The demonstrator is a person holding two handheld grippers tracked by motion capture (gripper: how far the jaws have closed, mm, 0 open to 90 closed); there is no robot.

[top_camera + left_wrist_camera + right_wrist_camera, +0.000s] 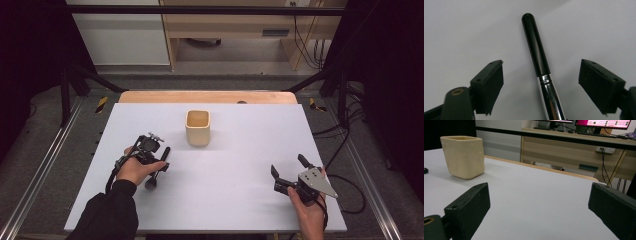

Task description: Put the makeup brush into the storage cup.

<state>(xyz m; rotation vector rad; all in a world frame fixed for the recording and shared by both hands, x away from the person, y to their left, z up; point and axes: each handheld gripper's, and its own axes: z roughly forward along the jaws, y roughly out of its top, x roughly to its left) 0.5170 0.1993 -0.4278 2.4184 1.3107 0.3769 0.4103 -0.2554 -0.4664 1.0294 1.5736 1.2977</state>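
Black handle and chrome ferrule mark the brush [537, 52], lying flat on the white worktop [240, 165] between the spread jaws of the left tool [540, 82], which straddles it without touching. So the grasp seems about to start; lifting it, perhaps into the cream cup [197, 128] standing well apart behind, is all left to do. The right tool [290, 172] hangs released near the worktop's right edge, holding nothing.

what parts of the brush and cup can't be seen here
- Brush bristle end: cut off by the bottom edge in the left gripper view; in the high view, partly under the left tool and hand.
- Cup inside: hidden by its own wall in the right gripper view; too small in the high view.
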